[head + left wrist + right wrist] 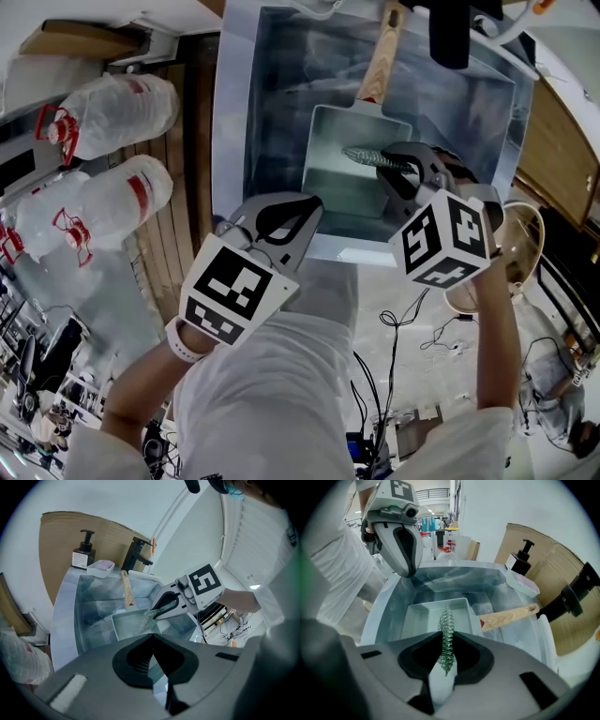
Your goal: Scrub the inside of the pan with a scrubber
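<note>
- The pan (pixel 336 192) lies in the sink (pixel 236 112), toward its near edge. Its wooden handle (pixel 380 58) runs straight away to the sink's far edge, so the long axis goes near to far.
- The right tool (pixel 392 171) is clamped on the scrubber (pixel 366 156), a strip of metal mesh that sticks out past the jaw tips. It hangs over the pan's right wall, and the mesh reaches left across the open pan.
- The scrubber is above the pan's far half; whether it touches the floor of the pan I cannot tell.
- The left tool (pixel 279 219) has its jaws closed together on nothing. It sits at the sink's near edge, just short of the pan's near-left corner.
- The right tool is clearly nearer the work. As I judge it, the coming stroke is downward and then along the pan's floor.
- Nothing steadies the pan, so it may slide once scrubbing starts.
</note>
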The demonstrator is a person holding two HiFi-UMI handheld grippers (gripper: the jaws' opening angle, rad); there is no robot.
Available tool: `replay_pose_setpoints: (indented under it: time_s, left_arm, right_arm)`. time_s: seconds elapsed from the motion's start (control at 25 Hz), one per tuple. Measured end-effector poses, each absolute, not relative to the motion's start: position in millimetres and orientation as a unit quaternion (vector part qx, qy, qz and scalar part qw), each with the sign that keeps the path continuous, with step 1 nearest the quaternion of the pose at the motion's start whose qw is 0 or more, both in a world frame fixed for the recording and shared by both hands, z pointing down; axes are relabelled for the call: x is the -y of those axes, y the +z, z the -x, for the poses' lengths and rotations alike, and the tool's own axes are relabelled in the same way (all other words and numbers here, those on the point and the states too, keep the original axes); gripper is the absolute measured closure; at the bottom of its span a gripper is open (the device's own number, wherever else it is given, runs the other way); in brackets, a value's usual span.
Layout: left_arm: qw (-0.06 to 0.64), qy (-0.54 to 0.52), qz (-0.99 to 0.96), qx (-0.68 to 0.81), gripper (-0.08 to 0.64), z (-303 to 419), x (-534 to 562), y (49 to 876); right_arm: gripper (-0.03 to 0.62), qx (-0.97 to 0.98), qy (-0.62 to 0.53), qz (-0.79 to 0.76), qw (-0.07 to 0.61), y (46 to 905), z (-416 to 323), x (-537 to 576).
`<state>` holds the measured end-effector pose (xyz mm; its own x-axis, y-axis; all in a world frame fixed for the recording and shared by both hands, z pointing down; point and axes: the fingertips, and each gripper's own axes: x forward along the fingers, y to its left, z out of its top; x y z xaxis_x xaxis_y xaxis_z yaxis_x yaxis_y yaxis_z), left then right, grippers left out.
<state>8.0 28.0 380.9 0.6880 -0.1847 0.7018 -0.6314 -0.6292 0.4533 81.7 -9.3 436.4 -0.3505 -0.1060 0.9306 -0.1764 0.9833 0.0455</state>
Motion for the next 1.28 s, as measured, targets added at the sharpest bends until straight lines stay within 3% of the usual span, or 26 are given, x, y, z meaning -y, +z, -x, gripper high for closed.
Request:
replay_pose_setpoints:
  time_s: [0.72, 1.28]
  left_arm:
    - [0.359, 0.315, -0.846, 0.239, 0.555, -15.6, -25.0, 382.4]
    - [0.365, 0.316, -0.842, 0.239, 0.555, -4.5, -21.0, 387.0]
  right_arm:
    - [0.529, 0.824, -0.007, -0.160, 0.544, 421.8, -91.9, 53.1]
    - [0.529, 0.826, 0.167, -0.045, 0.536, 458.6, -73.2, -57.8]
